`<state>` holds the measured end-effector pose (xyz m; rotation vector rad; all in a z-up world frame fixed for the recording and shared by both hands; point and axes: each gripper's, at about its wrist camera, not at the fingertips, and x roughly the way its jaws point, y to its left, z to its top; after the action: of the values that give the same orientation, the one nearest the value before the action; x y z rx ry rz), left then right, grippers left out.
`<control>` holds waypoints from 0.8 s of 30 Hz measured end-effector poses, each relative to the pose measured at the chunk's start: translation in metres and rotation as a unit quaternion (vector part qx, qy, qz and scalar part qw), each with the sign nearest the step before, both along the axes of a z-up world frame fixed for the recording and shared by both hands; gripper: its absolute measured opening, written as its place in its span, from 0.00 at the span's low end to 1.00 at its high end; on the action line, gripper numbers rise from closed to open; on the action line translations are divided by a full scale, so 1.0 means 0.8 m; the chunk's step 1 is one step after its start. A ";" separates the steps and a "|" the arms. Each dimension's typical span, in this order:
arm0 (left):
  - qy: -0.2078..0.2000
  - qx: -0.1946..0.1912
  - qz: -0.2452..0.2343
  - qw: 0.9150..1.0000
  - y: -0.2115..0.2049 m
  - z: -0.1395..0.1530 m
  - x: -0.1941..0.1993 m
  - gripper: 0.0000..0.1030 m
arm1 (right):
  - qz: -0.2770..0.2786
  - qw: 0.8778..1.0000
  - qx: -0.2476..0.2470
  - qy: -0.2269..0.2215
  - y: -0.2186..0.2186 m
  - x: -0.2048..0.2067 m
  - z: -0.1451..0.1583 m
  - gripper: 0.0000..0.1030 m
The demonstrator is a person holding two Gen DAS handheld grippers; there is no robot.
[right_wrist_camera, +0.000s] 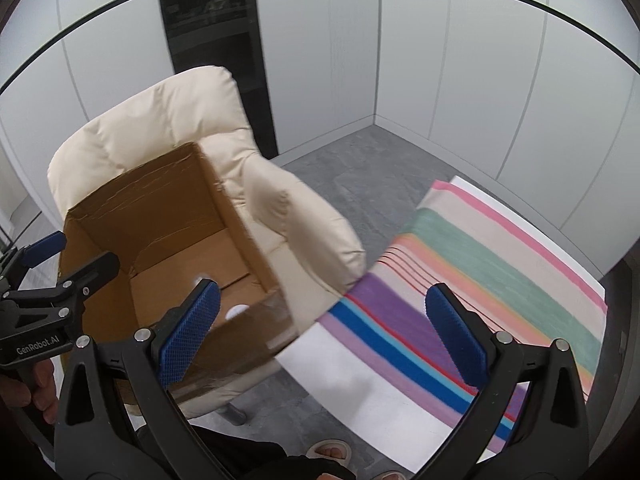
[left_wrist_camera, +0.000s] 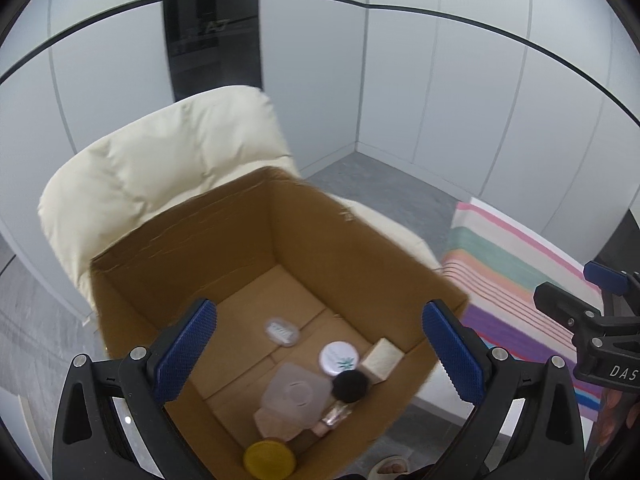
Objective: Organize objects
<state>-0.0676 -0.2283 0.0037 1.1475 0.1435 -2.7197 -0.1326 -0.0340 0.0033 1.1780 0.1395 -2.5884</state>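
Note:
An open cardboard box [left_wrist_camera: 344, 232] sits on a cream armchair [left_wrist_camera: 160, 160]; the box also shows in the right wrist view [right_wrist_camera: 168, 216]. Inside lie a white round tin [left_wrist_camera: 338, 358], a black-headed brush [left_wrist_camera: 350, 387], a clear square lid [left_wrist_camera: 296, 394], a yellow lid [left_wrist_camera: 269, 460], a cream block [left_wrist_camera: 382, 360] and a small clear case [left_wrist_camera: 282, 332]. My left gripper [left_wrist_camera: 320, 356] is open and empty above the box. My right gripper [right_wrist_camera: 324, 332] is open and empty over the edge of a striped cloth [right_wrist_camera: 460, 280].
The striped cloth covers a table to the right of the chair [left_wrist_camera: 516, 280]. Grey floor [right_wrist_camera: 360, 168] lies between the chair and white wall panels. A dark doorway [right_wrist_camera: 216, 20] stands behind the chair. Sandalled feet [right_wrist_camera: 332, 450] show at the bottom.

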 end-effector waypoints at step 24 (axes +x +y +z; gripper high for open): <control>0.030 -0.024 -0.131 0.991 0.195 0.029 -0.024 1.00 | -0.129 0.991 -0.012 0.032 0.175 0.055 0.028 1.00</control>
<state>-0.0869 -0.0724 0.0272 1.1452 -0.0716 -2.9674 -0.0884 0.1056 0.0257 1.1736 -0.0335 -2.8423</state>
